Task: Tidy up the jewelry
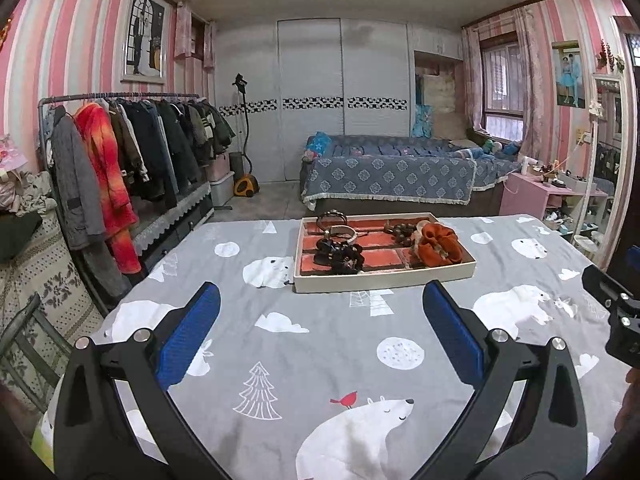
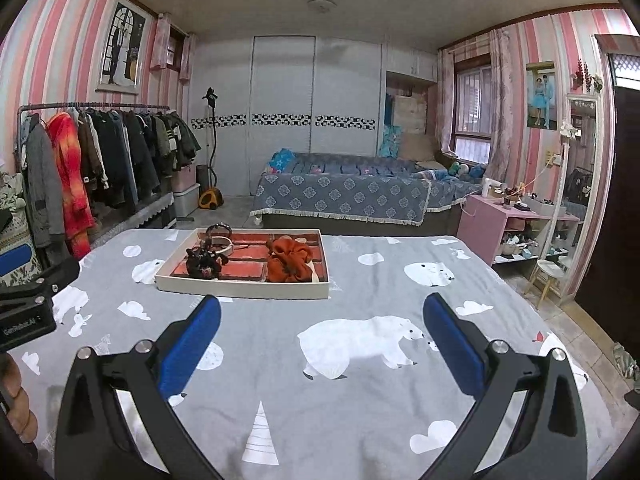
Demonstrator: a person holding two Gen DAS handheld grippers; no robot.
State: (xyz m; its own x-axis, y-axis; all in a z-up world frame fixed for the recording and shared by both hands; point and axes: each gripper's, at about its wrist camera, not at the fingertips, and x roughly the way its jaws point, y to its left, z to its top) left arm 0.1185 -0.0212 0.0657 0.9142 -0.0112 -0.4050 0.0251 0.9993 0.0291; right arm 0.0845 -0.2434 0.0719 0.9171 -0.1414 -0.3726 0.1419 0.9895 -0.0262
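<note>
Orange fabric scrunchie (image 1: 438, 243) crowds the red-lined white tray (image 1: 384, 278), frame centre; our left claw (image 1: 320, 308) and right claw (image 2: 322, 308) gape empty; tangled pieces may snag together.

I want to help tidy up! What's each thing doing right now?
left gripper: open, empty, above the bedspread.
right gripper: open, empty.
tray: flat on the bedspread, lidless.
orange scrunchie: lying in the tray's right side.
black hair accessories: piled in the tray's left side.

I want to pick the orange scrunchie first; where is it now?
The orange scrunchie lies in the right part of the tray on the polar-bear bedspread, right of the black hair accessories; the right wrist view shows it too.
</note>
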